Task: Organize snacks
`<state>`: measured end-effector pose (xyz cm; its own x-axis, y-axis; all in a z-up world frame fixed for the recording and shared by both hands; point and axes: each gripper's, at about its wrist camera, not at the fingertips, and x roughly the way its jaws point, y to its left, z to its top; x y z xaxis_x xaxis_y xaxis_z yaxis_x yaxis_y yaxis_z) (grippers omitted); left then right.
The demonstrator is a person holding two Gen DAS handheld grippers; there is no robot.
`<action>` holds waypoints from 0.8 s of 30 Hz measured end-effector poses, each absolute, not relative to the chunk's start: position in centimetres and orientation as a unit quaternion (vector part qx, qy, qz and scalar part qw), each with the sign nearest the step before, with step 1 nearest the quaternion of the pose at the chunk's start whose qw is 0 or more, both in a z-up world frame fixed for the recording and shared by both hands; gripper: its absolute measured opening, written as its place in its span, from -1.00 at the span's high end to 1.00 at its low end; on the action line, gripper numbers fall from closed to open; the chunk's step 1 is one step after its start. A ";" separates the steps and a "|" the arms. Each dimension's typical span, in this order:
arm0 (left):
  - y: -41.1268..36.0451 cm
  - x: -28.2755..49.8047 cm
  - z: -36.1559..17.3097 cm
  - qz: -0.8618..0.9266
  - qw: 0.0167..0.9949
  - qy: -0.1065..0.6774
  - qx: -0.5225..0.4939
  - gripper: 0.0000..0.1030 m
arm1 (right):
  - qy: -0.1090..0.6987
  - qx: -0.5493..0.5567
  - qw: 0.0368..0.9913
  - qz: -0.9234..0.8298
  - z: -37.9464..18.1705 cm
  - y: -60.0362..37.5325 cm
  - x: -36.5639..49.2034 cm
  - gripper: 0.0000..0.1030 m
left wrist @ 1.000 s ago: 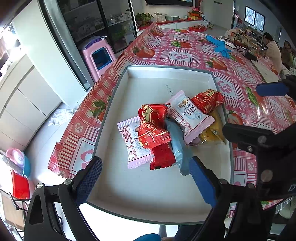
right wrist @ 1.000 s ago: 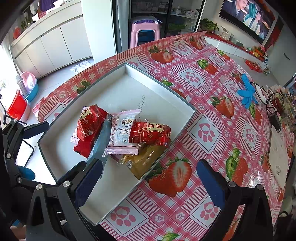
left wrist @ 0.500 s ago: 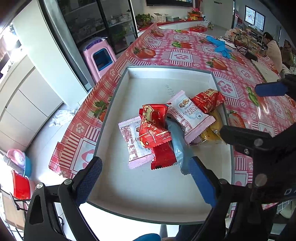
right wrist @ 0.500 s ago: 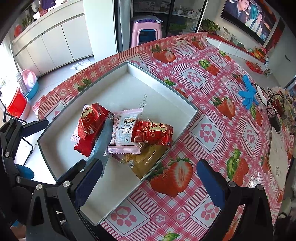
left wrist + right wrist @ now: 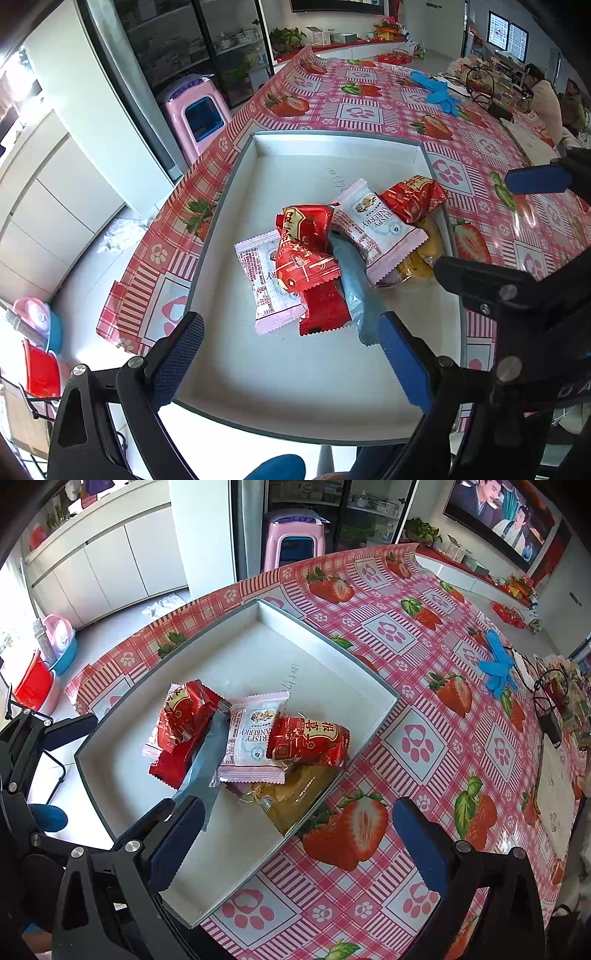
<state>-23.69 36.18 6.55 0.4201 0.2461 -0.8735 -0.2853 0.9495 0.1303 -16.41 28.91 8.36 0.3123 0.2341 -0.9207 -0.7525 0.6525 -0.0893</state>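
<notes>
A white tray (image 5: 317, 373) with a grey rim sits on the strawberry tablecloth and holds a pile of snack packets. The pile has a red packet (image 5: 304, 245), a pink cranberry packet (image 5: 376, 225), a second red packet (image 5: 413, 197), a grey-blue packet (image 5: 356, 291), a pink packet lying face down (image 5: 264, 284) and a yellow one (image 5: 421, 258). My left gripper (image 5: 291, 345) is open and empty above the tray's near side. My right gripper (image 5: 291, 834) is open and empty over the tray's right rim (image 5: 325, 794), near the yellow packet (image 5: 299, 794).
The table (image 5: 424, 738) stretches away with blue gloves (image 5: 496, 664), cables and clutter at its far end. A pink stool (image 5: 195, 110), white cabinets and glass shelves stand beyond the table edge. Red and pink basins (image 5: 37, 350) sit on the floor.
Both grippers have drifted very slightly; the snacks and tray have not moved.
</notes>
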 end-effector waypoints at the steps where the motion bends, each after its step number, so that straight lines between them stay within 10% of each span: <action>1: 36.2 -23.7 6.5 0.157 0.842 0.515 -0.019 -0.87 | 0.490 -0.265 0.765 0.322 8.3 28.9 -16.4 -0.98; 24: 36.4 -24.0 6.4 0.148 0.847 0.509 -0.025 -0.87 | 0.492 -0.273 0.760 0.326 7.8 29.0 -16.6 -0.98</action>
